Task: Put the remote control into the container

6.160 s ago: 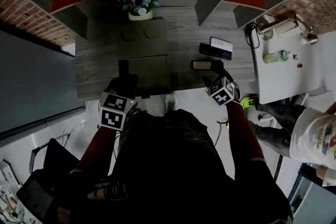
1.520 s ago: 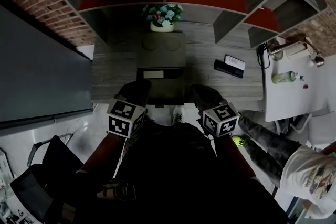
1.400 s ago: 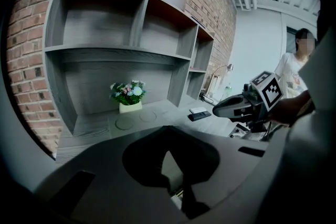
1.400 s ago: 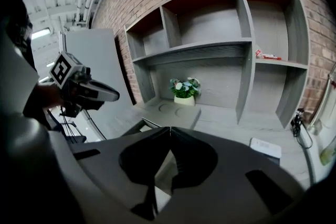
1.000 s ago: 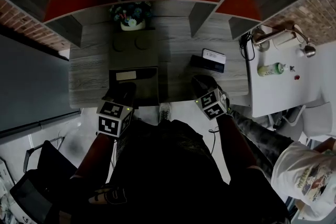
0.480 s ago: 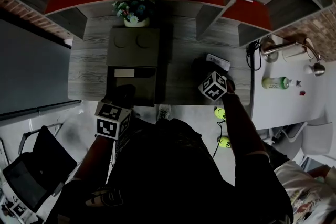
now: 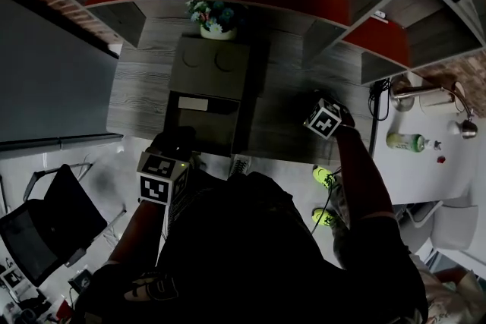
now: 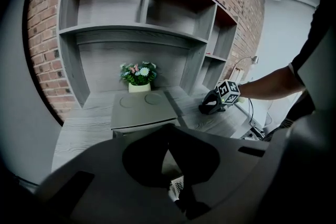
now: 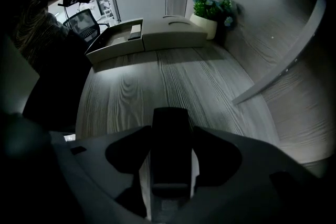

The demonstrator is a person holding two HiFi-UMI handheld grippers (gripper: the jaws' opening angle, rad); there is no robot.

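Observation:
The grey container [image 7: 206, 91] stands open at the middle of the desk. A pale remote control [image 7: 192, 104] lies in its front tray, also seen in the right gripper view [image 9: 135, 30]. My right gripper [image 7: 319, 107] is over the right part of the desk, far from the container. Its jaws are opening, with a black flat device [image 9: 170, 123] lying between them untouched, white showing on either side. My left gripper [image 7: 176, 140] hovers at the desk's front edge before the container [image 8: 142, 110], shut and empty.
A flower pot [image 7: 215, 17] stands behind the container against the shelving. A white side table with a green bottle [image 7: 403, 140] is to the right. Yellow-green shoes [image 7: 322, 176] are on the floor, and a dark chair [image 7: 42, 220] stands at the left.
My right gripper has swung from the desk's front edge out to the right, over the black device. The left gripper has stayed near the container's front. The pale remote stays in the tray.

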